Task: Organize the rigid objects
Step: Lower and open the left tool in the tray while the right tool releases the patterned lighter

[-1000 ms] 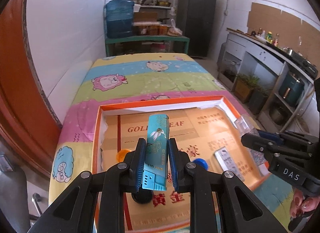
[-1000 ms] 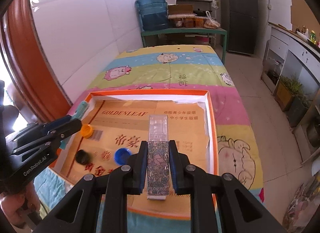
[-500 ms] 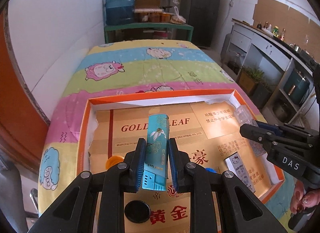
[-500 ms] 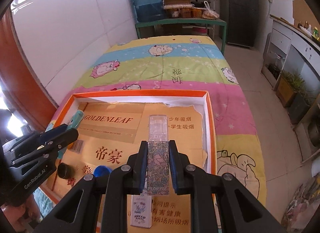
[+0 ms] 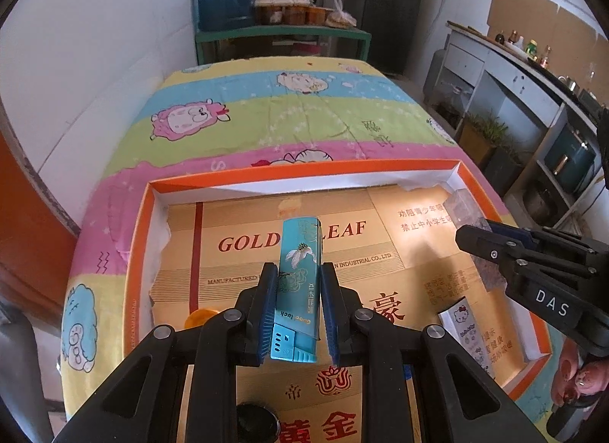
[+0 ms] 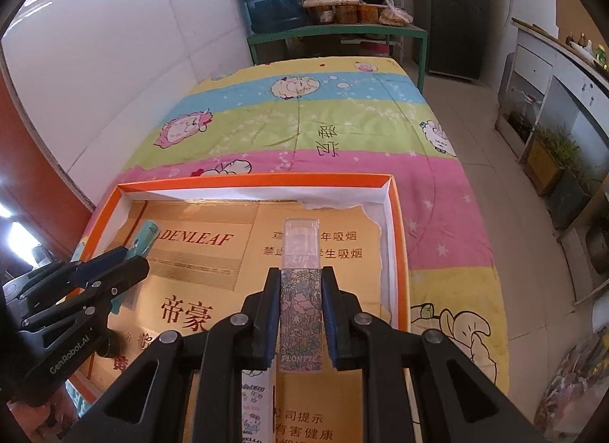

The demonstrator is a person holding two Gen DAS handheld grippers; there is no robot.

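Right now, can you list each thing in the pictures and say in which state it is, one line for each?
Left hand-held gripper: shut on the teal lighter.
Teal lighter: held upright above the tray.
Right hand-held gripper: shut on the floral tube.
Floral tube: held, clear cap pointing away.
Orange tray: open, lined with cardboard.
Hello Kitty box: lying flat in the tray.
Black cap: lying in the tray.
Orange cap: lying in the tray, partly hidden.

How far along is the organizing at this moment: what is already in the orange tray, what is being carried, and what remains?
Done: a Hello Kitty lighter, an orange cap and a black cap lie in the orange tray. In hand: the left gripper is shut on a teal lighter, the right gripper on a floral lip tube, both above the tray. Left: setting both down.
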